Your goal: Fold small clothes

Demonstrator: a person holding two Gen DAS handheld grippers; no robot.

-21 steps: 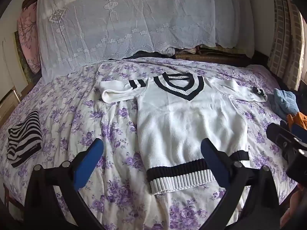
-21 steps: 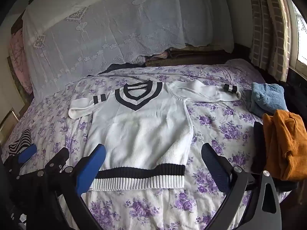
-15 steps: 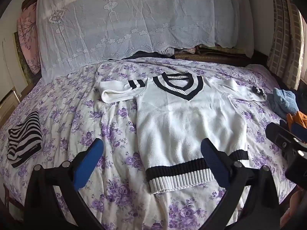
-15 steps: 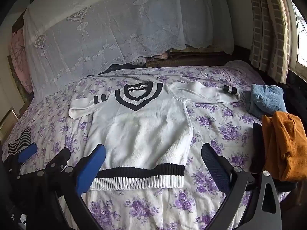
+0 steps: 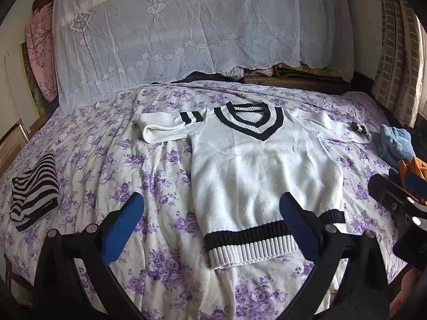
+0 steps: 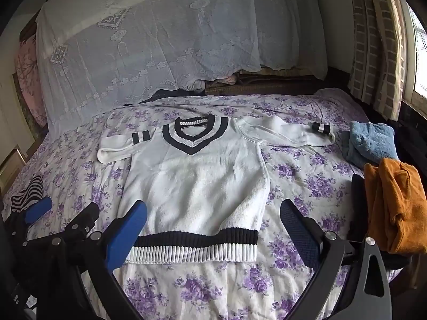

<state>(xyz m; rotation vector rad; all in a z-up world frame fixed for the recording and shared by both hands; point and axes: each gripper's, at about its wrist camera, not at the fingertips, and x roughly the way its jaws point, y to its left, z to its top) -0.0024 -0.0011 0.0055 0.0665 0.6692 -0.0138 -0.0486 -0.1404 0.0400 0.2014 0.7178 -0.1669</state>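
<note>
A white knit sweater (image 5: 261, 170) with black V-neck trim and a black-and-white ribbed hem lies flat, face up, on the purple floral bed cover (image 5: 106, 144); it also shows in the right wrist view (image 6: 197, 178). Its left sleeve is folded back on itself, its right sleeve lies stretched out. My left gripper (image 5: 210, 216) is open and empty, hovering over the sweater's lower left edge. My right gripper (image 6: 213, 221) is open and empty above the hem. The left gripper also shows at the left of the right wrist view (image 6: 38, 209).
A folded black-and-white striped garment (image 5: 34, 189) lies at the bed's left. A blue cloth (image 6: 371, 141) and an orange garment (image 6: 395, 202) lie at the right edge. A white lace cover (image 5: 186, 32) drapes over piled bedding at the back. A curtain (image 6: 373, 53) hangs at the right.
Both views have shifted very slightly; the sweater sits marginally lower in the right wrist view. Both grippers stay open and nothing on the bed has moved.
</note>
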